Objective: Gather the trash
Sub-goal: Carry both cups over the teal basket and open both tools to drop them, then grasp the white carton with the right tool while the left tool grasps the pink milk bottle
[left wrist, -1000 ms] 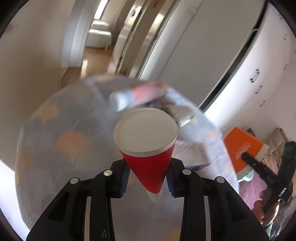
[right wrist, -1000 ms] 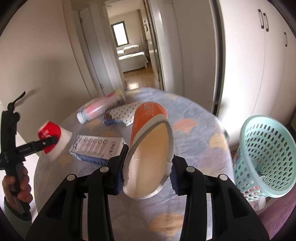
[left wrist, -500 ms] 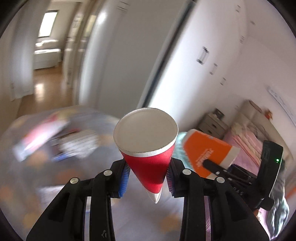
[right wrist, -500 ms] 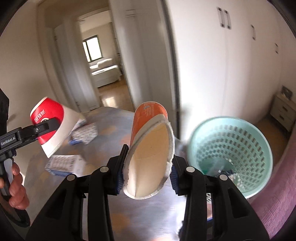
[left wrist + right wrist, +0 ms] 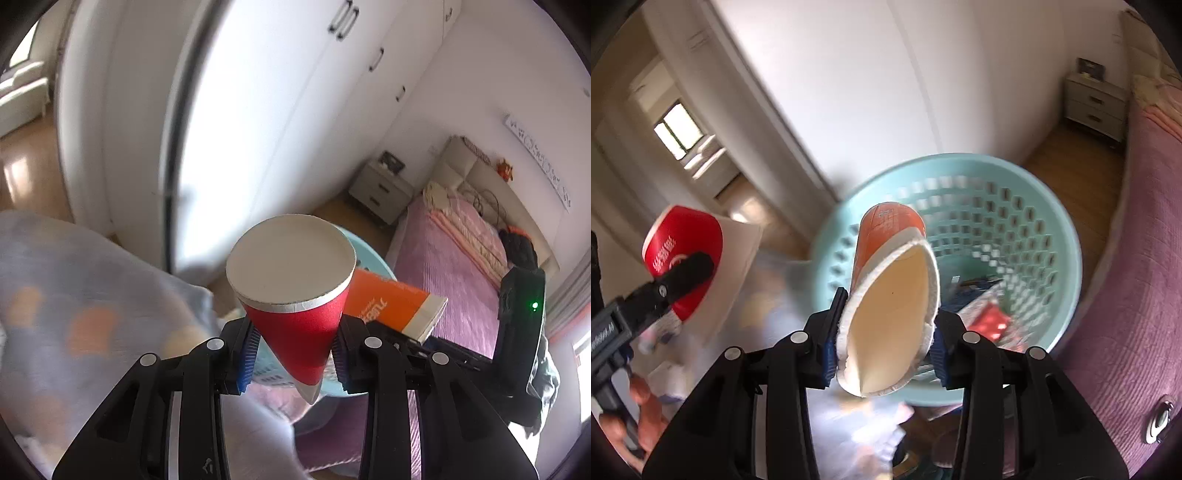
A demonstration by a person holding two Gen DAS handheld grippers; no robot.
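My left gripper [image 5: 293,354] is shut on a red paper cup [image 5: 295,314], squashed flat at its mouth end, base toward the camera. My right gripper [image 5: 886,343] is shut on a squashed orange paper cup [image 5: 886,295] and holds it over the near rim of a light blue perforated basket [image 5: 1015,229], which has several pieces of trash inside. The orange cup [image 5: 391,306] and the basket's rim [image 5: 373,258] show behind the red cup in the left wrist view. The red cup [image 5: 683,254] and left gripper [image 5: 676,280] show at the left of the right wrist view.
A table with a grey patterned cloth [image 5: 74,295] lies to the left. A bed with a purple cover [image 5: 461,251] is to the right of the basket. White wardrobe doors [image 5: 258,110] stand behind, and a small nightstand [image 5: 380,188] is in the far corner.
Both grippers have swung right, away from the table and toward the basket, each still holding its cup. The orange cup is now over the basket's rim.
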